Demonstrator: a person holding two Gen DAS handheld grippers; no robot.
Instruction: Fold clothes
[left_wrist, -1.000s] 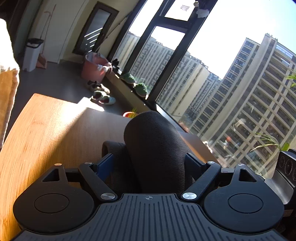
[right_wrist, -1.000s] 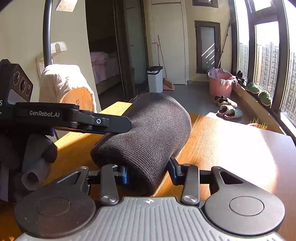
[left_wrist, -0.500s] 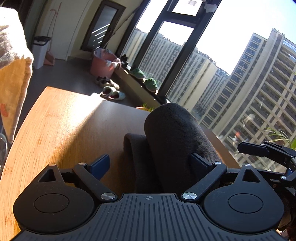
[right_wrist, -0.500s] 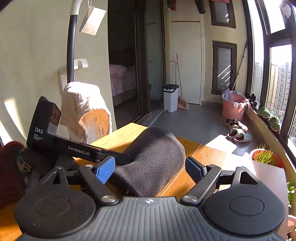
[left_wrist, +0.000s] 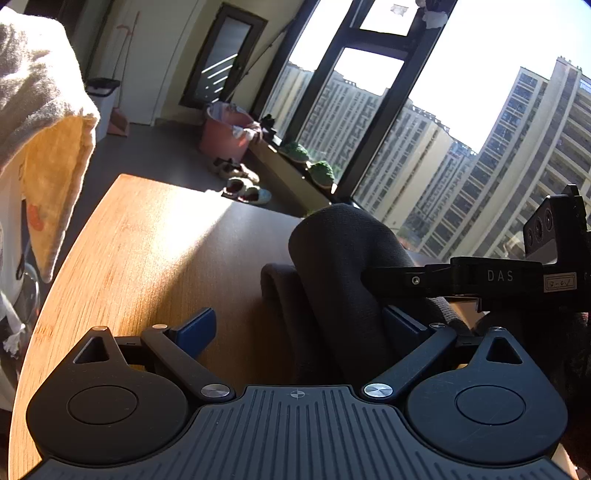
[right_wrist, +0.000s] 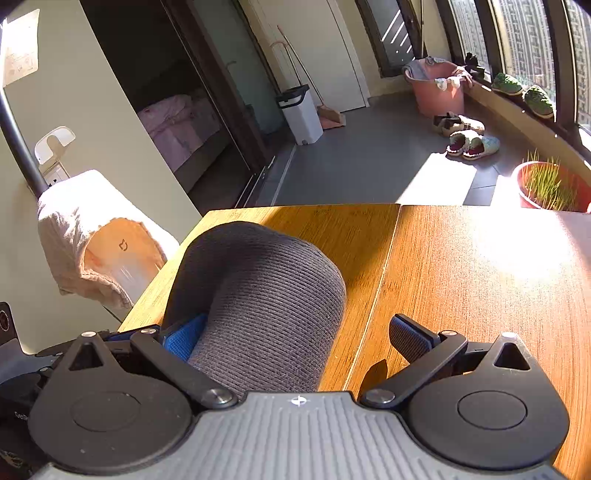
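A dark grey knit garment (left_wrist: 332, 266) lies folded in a thick roll on the wooden table (left_wrist: 140, 258). My left gripper (left_wrist: 299, 325) is open, its jaws spread wide, with the roll against the right finger. In the right wrist view the same garment (right_wrist: 266, 295) lies on the table (right_wrist: 461, 277) between the jaws of my right gripper (right_wrist: 295, 336), which is open. Its blue left pad (right_wrist: 183, 338) touches the cloth; the right pad is apart from it. The right gripper's body (left_wrist: 498, 280) shows in the left wrist view, above the roll.
A chair draped with a beige towel (right_wrist: 92, 240) stands off the table's left edge. A potted grass plant (right_wrist: 550, 184), shoes (right_wrist: 469, 142), a pink bucket (right_wrist: 436, 88) and a white bin (right_wrist: 301, 110) are on the floor beyond. Large windows run along the right.
Both grippers have opened and let go of the rolled garment, which now rests on the table. The right gripper has drawn back and tilted downward.
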